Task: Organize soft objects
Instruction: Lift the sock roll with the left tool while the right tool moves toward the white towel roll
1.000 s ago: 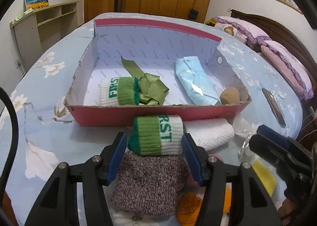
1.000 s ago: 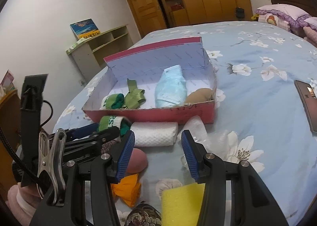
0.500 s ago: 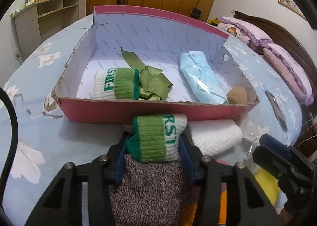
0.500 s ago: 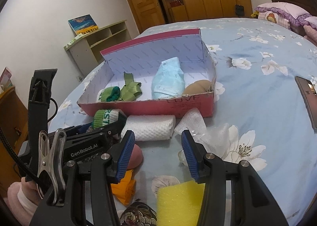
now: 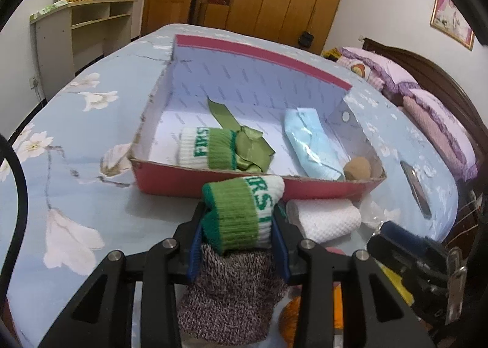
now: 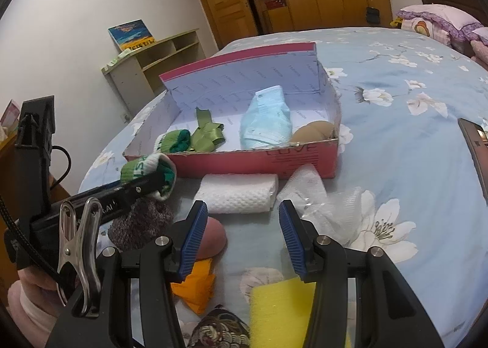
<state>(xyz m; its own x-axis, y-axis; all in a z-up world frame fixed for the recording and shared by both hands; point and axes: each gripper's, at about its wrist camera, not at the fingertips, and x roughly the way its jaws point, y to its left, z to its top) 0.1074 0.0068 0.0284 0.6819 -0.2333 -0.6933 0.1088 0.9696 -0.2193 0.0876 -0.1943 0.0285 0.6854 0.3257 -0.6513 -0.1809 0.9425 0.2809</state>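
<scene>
Left gripper w/ rolled sock between its jaws, above the knit piece lying under them. Just past the jaws: box on the bed. In box, L to R: second sock roll, ribbon touching it, packet, round pad in the R corner. Towel roll right of the jaws, in front of box. Right gripper: nothing between jaws; towel roll ahead, mesh wad ahead-right, sponge below, rounded lump at the left jaw, prob. touching.
</scene>
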